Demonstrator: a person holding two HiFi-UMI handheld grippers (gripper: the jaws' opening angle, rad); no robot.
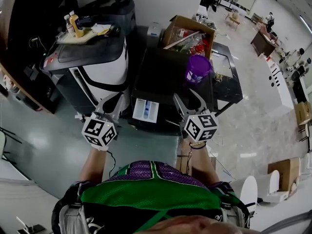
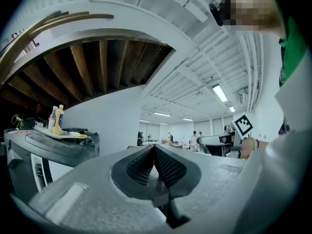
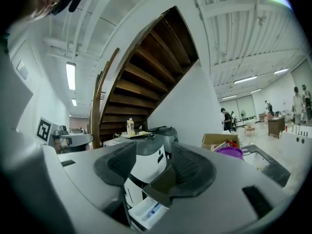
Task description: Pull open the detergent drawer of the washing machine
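Open detergent drawer [image 1: 146,110]; bottle [image 1: 74,24] label illegible

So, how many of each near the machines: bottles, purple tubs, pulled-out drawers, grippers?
Bottles: 2
Purple tub: 1
Pulled-out drawer: 1
Left gripper and right gripper: 2
Total: 6

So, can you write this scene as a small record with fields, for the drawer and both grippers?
detergent drawer: pulled out, white, at the front of the washing machine
left gripper: jaws together, nothing held
right gripper: jaws apart, nothing between them
machine top: purple container at far right
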